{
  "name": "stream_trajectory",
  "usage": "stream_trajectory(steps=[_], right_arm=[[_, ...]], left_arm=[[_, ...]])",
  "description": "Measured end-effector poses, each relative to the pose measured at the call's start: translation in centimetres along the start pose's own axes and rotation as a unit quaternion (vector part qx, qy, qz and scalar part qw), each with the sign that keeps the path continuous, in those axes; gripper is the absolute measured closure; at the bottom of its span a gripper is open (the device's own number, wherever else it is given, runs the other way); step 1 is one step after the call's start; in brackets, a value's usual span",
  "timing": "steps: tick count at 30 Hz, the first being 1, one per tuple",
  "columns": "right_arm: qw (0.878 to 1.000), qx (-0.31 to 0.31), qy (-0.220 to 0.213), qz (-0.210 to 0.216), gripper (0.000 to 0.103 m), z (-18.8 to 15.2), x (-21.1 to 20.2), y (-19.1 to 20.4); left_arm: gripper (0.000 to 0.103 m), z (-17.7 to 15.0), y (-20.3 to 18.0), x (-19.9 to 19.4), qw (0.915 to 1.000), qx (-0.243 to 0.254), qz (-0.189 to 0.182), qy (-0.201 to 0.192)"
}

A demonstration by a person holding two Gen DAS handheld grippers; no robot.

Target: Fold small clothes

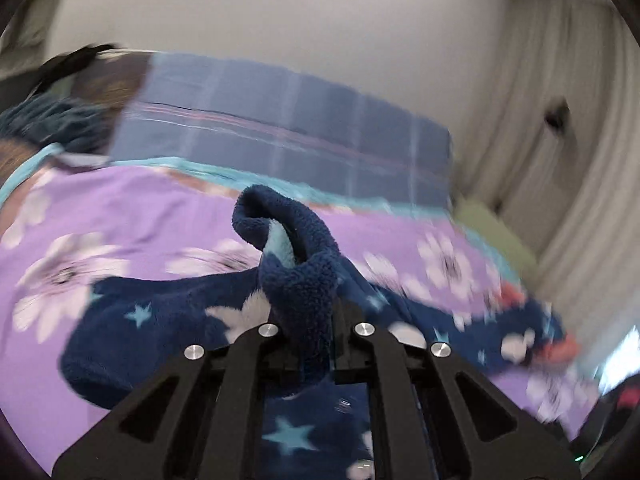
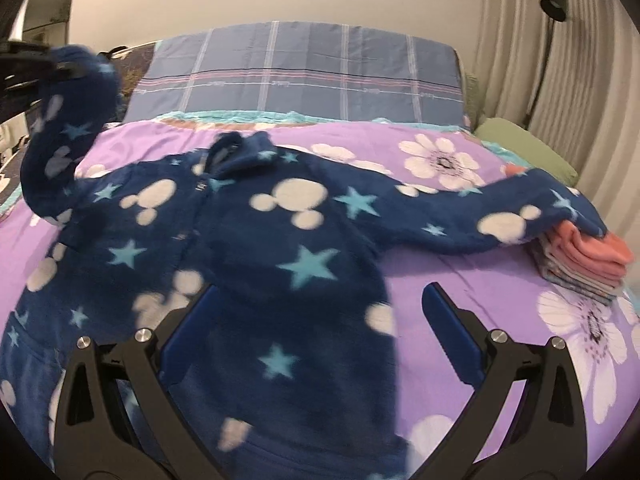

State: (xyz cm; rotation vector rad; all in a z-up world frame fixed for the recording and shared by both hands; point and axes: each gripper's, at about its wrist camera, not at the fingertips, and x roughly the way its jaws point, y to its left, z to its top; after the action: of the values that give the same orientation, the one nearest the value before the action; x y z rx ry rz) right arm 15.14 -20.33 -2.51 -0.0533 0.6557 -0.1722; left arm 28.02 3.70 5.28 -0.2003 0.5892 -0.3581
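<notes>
A small navy fleece jacket [image 2: 256, 248] with light-blue stars and white mouse-head shapes lies spread front-up on the purple flowered bedspread [image 2: 500, 280]. My left gripper [image 1: 312, 320] is shut on the cuff of its sleeve [image 1: 296, 256], which stands up in a fold between the jaws. In the right wrist view that sleeve [image 2: 64, 120] is lifted high at the far left, with the left gripper [image 2: 60, 68] at its end. My right gripper [image 2: 316, 304] hovers open over the jacket's lower body, nothing pinched. The other sleeve [image 2: 520, 216] stretches right onto a folded stack.
A stack of folded small clothes [image 2: 588, 264], salmon-pink on top, sits at the bed's right edge. A blue plaid pillow [image 2: 304, 76] lies at the head of the bed, a green cushion [image 2: 528, 152] beside it. Curtains and a black lamp [image 2: 554, 4] stand on the right.
</notes>
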Motion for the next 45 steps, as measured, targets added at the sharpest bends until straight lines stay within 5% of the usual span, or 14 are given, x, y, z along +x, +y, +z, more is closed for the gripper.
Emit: stream_trajectory(steps=[3, 9, 13, 19, 20, 25, 29, 33, 36, 40, 41, 43, 45], right_arm=[[1.0, 0.018, 0.009, -0.014, 0.002, -0.6, 0.1, -2.2], [0.999, 0.042, 0.027, -0.017, 0.002, -1.3, 0.8, -4.4], [0.999, 0.028, 0.029, -0.011, 0.002, -1.3, 1.3, -3.8], [1.0, 0.019, 0.024, 0.007, 0.002, -0.7, 1.4, -3.0], [1.0, 0.017, 0.02, 0.008, 0.003, -0.5, 1.4, -3.0], [0.997, 0.018, 0.036, 0.07, 0.039, 1.5, 2.3, -2.2], [0.984, 0.035, 0.081, 0.153, 0.039, 3.2, 5.3, -0.9], [0.958, 0.067, 0.154, 0.232, 0.039, 4.5, 10.4, 1.2], [0.952, 0.087, 0.179, 0.232, 0.039, 5.2, 13.4, 2.1], [0.956, 0.096, 0.175, 0.216, 0.034, 5.8, 16.3, 3.7], [0.959, 0.093, 0.168, 0.208, 0.038, 6.0, 16.4, 4.0], [0.965, 0.059, 0.151, 0.208, 0.094, 6.9, 15.9, 5.2], [0.971, 0.049, 0.11, 0.205, 0.094, 8.5, 13.5, 4.8]], left_arm=[[0.096, -2.9, -3.3, 3.9, 0.9982, 0.035, -0.004, 0.05], [0.091, -7.8, -4.1, 8.4, 0.9903, 0.074, -0.004, 0.117], [0.048, -8.8, -4.2, 7.5, 0.9838, 0.128, 0.014, 0.125], [0.021, -7.7, -0.9, 0.5, 0.9863, 0.149, 0.049, 0.051], [0.02, -7.7, 0.1, -0.5, 0.9861, 0.148, 0.064, 0.042], [0.019, -9.2, 5.7, -2.9, 0.9683, 0.174, 0.172, 0.048], [0.019, -10.7, 9.7, -2.5, 0.9575, 0.165, 0.217, 0.094], [0.019, -11.6, 12.1, -1.4, 0.9502, 0.16, 0.239, 0.12], [0.019, -11.6, 13.2, -0.3, 0.9444, 0.155, 0.26, 0.128], [0.019, -10.8, 14.1, 1.1, 0.9505, 0.131, 0.254, 0.122], [0.019, -10.6, 14.2, 1.6, 0.9512, 0.127, 0.254, 0.122], [0.019, -10.5, 14.3, 2.4, 0.9479, 0.131, 0.264, 0.121], [0.019, -10.5, 14.5, 2.9, 0.9388, 0.141, 0.292, 0.117]])
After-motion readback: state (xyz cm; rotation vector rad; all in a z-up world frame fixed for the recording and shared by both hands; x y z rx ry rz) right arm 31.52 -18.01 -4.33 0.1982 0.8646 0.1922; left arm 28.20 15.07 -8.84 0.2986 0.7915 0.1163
